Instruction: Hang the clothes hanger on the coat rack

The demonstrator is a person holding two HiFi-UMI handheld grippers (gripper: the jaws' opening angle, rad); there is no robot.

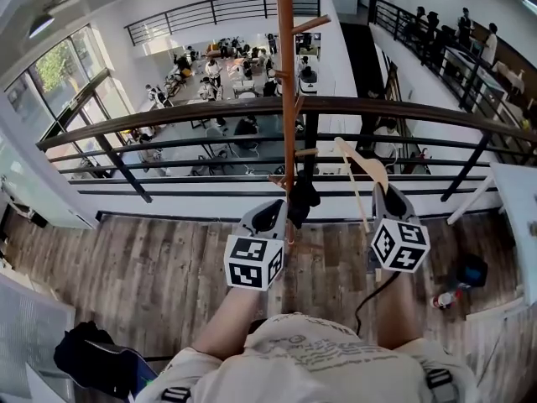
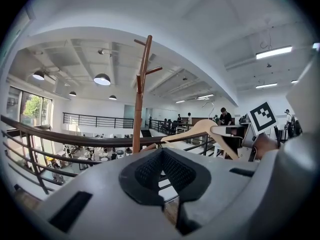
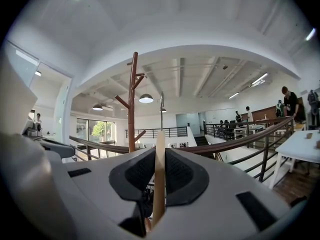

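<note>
Wooden hanger, we find, is clamped in right gripper, hook free for the rack; left gripper closed, empty.

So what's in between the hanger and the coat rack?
Nothing. In the right gripper view, only open air lies between the pale wooden clothes hanger and the tall brown wooden coat rack.
</note>
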